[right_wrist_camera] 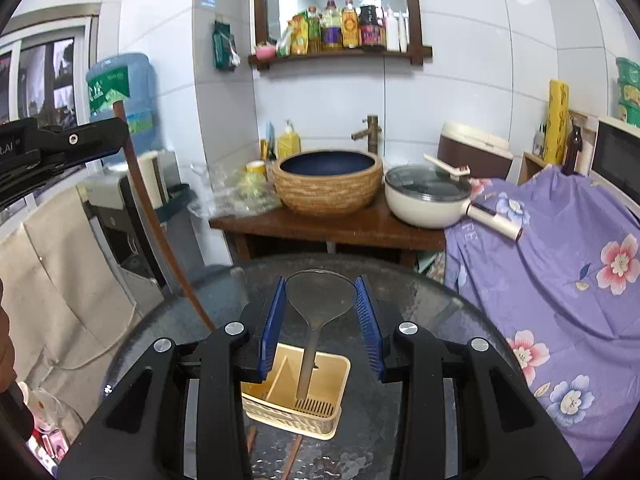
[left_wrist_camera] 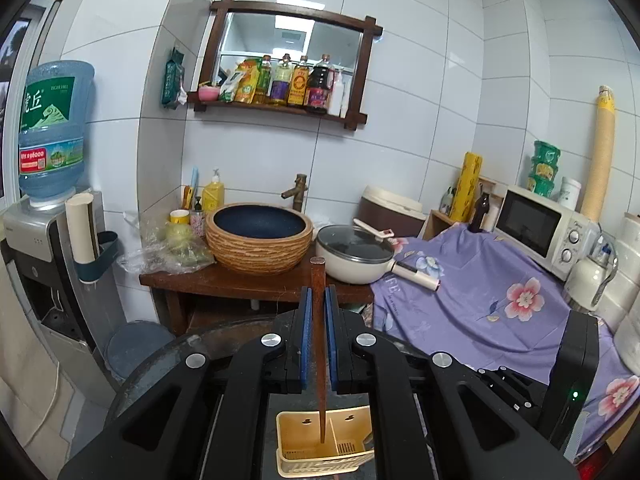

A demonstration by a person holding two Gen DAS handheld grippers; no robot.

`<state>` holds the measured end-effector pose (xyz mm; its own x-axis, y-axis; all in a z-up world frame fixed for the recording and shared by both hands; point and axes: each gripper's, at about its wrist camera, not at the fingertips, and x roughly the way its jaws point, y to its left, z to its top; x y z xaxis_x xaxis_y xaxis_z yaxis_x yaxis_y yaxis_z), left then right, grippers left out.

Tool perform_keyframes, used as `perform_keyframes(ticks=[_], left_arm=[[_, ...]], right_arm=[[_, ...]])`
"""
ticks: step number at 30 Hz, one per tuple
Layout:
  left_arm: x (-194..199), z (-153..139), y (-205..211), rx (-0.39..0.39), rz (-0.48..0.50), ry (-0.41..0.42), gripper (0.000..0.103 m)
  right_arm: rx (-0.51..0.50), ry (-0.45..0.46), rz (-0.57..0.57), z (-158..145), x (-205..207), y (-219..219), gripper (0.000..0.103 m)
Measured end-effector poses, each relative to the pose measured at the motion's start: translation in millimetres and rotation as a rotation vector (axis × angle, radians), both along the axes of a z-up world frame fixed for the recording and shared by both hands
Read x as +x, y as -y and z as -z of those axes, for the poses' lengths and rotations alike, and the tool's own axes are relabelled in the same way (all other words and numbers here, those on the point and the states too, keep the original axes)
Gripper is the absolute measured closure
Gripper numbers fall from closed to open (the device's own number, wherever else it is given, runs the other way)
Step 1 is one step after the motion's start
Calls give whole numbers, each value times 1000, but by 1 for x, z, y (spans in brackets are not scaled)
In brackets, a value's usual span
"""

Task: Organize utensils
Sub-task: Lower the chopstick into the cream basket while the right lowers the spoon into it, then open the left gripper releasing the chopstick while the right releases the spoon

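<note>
Chopstick (left_wrist_camera: 319, 336) sits clamped between the blue pads of my left claw (left_wrist_camera: 319, 308), its long axis running 12 to 6 in the left wrist view: blunt end up past the pads, tip down over the caddy (left_wrist_camera: 288, 436). The tip hangs at or just inside the caddy's left compartment, near the divider; I cannot tell whether it touches bottom. From the right wrist view the same stick leans, top toward 11, tip toward 5.

My right claw (right_wrist_camera: 321, 312) stands wide apart, gripping nothing. Between its pads, without touching them, rises a grey ladle (right_wrist_camera: 316, 312), bowl at 12, handle dropping to 6 into the caddy's right compartment over the slotted floor.

The caddy stands on the round glass table (right_wrist_camera: 440, 320), directly below both claws. As I judge it, the drop turns on keeping the stick upright over the left compartment.
</note>
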<state>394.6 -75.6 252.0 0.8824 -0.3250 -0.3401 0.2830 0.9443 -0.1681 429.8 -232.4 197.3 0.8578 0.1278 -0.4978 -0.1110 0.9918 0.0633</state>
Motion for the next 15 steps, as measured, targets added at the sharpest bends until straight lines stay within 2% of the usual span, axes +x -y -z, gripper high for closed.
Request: perform_keyframes(ticks=[15], left_arm=[[24,97,5,37,-42,-96,96]], right_arm=[[-46,-61,-5,83,14,-9,66]])
